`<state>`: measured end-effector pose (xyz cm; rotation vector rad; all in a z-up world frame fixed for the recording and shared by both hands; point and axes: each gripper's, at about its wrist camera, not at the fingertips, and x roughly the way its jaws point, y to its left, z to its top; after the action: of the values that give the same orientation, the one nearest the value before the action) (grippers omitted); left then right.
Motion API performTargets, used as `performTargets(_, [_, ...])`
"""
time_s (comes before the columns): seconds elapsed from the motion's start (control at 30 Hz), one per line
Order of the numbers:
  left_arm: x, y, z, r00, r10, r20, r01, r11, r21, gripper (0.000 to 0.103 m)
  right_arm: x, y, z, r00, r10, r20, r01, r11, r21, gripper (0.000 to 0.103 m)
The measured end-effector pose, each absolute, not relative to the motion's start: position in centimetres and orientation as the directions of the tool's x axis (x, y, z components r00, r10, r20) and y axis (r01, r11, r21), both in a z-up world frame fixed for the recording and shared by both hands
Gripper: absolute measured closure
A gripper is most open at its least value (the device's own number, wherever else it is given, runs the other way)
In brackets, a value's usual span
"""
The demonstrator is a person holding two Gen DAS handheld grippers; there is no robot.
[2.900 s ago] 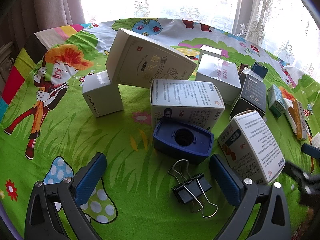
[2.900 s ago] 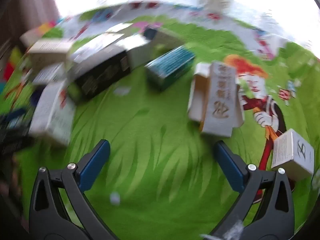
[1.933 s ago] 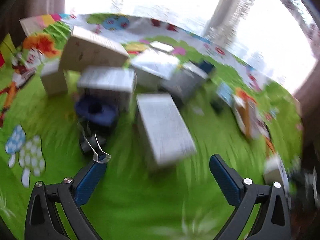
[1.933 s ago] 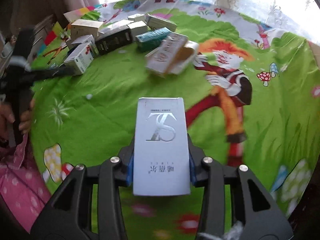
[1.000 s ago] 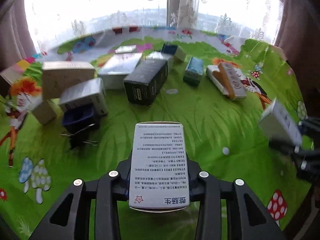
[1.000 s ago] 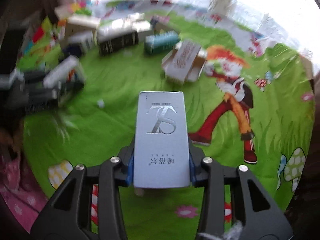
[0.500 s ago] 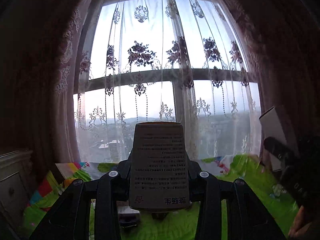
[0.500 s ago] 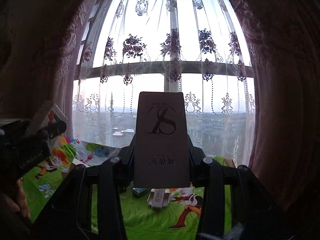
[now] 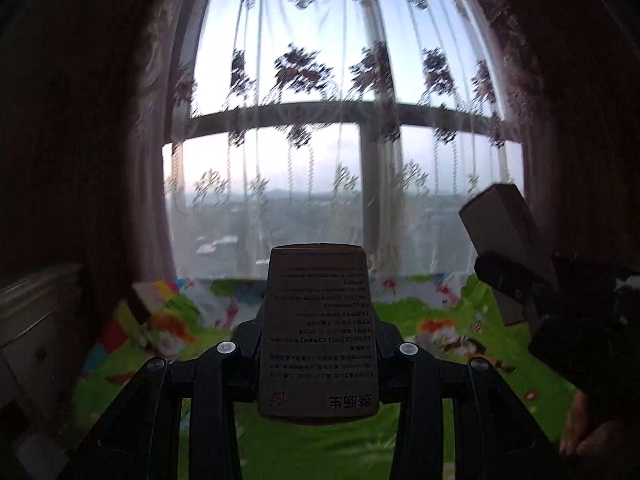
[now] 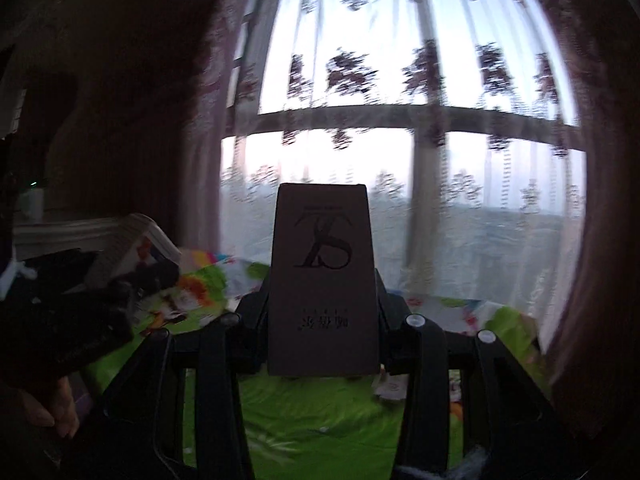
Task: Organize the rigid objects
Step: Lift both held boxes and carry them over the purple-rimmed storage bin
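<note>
- The left hand-held gripper (image 9: 318, 354) pinches a printed medicine box (image 9: 318, 332) between its two fingers; the box stands lengthwise along the fingers, its text-covered face toward the camera and its far end raised against the window.
- The right hand-held gripper (image 10: 323, 330) pinches a box with a "TS" logo (image 10: 323, 280) in the same way, logo face toward its camera.
- Both grippers are tilted up, so each view is mostly a bright window (image 9: 340, 140) behind a lace curtain (image 9: 304, 72) with dark flower patterns.
- From the left wrist, the right gripper shows at 3 o'clock as a dark shape, its box rising above it at an angle.
- From the right wrist, the left gripper shows at 9 o'clock, dark and blurred, its box tilted up toward 10 o'clock.
- Below, from 4 to 8 o'clock in both views, lies the worktop under a green cartoon cloth (image 9: 424, 322); what lies on it is too blurred to name.
- A pale cabinet (image 9: 28, 320) stands at 8 o'clock in the left view.
</note>
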<state>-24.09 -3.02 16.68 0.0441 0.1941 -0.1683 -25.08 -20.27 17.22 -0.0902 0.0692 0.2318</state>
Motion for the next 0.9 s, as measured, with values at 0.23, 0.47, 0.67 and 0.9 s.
performTargets(0.23, [-26.0, 4.2, 15.6, 0.97, 0.015, -0.243, -0.012, 1.0, 0.014, 0.063, -25.5, -12.0, 16.7, 0.878, 0.458, -0.141, -0.474, 0.873, -0.118, 0.057])
performTargets(0.47, [-28.8, 10.5, 14.5, 0.933, 0.165, -0.319, -0.166, 0.986, 0.024, 0.063, -25.5, -3.0, 16.2, 0.702, 0.666, -0.253, -0.707, 0.695, -0.131, 0.058])
performTargets(0.67, [-31.4, 15.0, 13.1, 0.885, 0.255, -0.389, -0.277, 0.961, -0.002, 0.063, -24.3, 3.3, 15.3, 0.572, 0.736, -0.361, -0.811, 0.572, -0.119, 0.058])
performTargets(0.9, [-34.0, 19.9, 11.1, 0.809, 0.357, -0.467, -0.419, 0.908, -0.031, 0.063, -26.0, 9.2, 13.1, 0.454, 0.768, -0.451, -0.888, 0.431, -0.161, 0.058])
